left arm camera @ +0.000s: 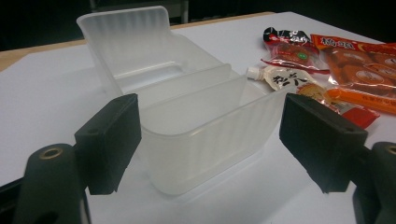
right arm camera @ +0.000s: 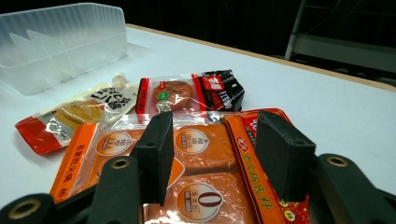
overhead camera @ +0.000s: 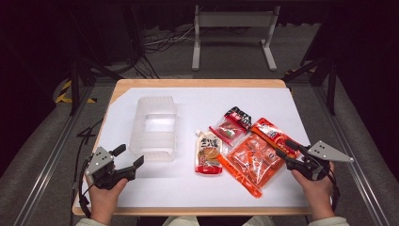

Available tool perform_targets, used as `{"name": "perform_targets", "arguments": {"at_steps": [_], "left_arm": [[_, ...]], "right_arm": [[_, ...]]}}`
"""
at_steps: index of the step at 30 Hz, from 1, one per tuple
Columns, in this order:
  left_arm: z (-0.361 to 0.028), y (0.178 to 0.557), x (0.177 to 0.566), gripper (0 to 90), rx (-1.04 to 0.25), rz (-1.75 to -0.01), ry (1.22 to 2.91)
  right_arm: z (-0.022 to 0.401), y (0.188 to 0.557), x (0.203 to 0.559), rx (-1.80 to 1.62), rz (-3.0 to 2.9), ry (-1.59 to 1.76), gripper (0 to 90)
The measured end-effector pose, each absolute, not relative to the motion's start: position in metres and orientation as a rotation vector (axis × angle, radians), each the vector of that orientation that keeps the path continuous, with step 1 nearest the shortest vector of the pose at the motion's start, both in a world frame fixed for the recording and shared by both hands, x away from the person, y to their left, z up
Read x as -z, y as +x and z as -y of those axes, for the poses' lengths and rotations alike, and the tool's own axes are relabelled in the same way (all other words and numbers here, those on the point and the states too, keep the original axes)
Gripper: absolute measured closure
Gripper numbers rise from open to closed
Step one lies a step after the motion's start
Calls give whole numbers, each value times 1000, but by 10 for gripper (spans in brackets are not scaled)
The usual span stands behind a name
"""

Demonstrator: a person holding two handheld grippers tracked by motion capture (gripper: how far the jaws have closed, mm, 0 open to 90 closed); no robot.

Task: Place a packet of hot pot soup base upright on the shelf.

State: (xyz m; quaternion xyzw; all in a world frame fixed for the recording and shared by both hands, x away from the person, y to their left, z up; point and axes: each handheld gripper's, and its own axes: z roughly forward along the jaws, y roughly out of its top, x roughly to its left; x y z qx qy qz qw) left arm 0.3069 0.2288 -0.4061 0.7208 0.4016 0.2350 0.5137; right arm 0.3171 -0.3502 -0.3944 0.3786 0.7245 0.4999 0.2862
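1. White table [overhead camera: 155,188] with a wooden edge, seen from above; dark floor, cables and a grey metal stand [overhead camera: 234,35] beyond the far edge.
2. Left of centre: clear plastic bin [overhead camera: 154,127], empty, divided by inner walls, long side running near to far.
3. Right of centre: a cluster of food packs, touching or overlapping.
4. Nearest the bin: white spouted pouch [overhead camera: 208,151] with a red bottom, lying flat, spout pointing far.
5. Farther back: small clear pack [overhead camera: 232,125] with a black and red end.
6. Right of the pouch: large orange pack [overhead camera: 254,157] of several sealed portions, lying at a slant, partly over the pouch's corner.
7. Left gripper [overhead camera: 129,157] held in the left hand [overhead camera: 106,195] at the near left, jaws spread apart, nothing between them, pointing at the near end of the bin and just short of it.
8. Left gripper view: bin [left arm camera: 196,126] framed between the two black pads, no contact visible.
9. Right gripper [overhead camera: 283,149] held in the right hand [overhead camera: 316,188] at the near right, jaws apart, hovering at the right edge of the orange pack.
10. Right gripper view: orange pack [right arm camera: 205,154] lying under and between the open pads, not clamped; pouch [right arm camera: 79,109] and small pack [right arm camera: 196,93] beyond it, bin [right arm camera: 60,42] at far left.
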Motion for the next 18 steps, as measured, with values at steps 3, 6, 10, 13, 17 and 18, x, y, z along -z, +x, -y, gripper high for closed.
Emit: {"name": "perform_targets", "arguments": {"at_steps": [3, 6, 10, 13, 17, 18], "left_arm": [[-228, 308, 407, 216, -563, -959, 1741], [-228, 308, 407, 217, -555, -952, 1738], [-226, 307, 407, 217, -553, -943, 1743], [-225, 307, 407, 217, -554, -935, 1746], [-225, 307, 407, 217, -540, -939, 1745], [-225, 308, 407, 217, -526, -945, 1740]], "right_arm": [[348, 320, 393, -1328, -1944, 1022, 473], [347, 321, 392, -1326, -1945, 1029, 467], [349, 326, 389, -1318, -1945, 1046, 426], [351, 331, 387, -1315, -1942, 1062, 410], [354, 336, 384, -1320, -1942, 1078, 407], [355, 338, 384, -1314, -1940, 1085, 417]]}}
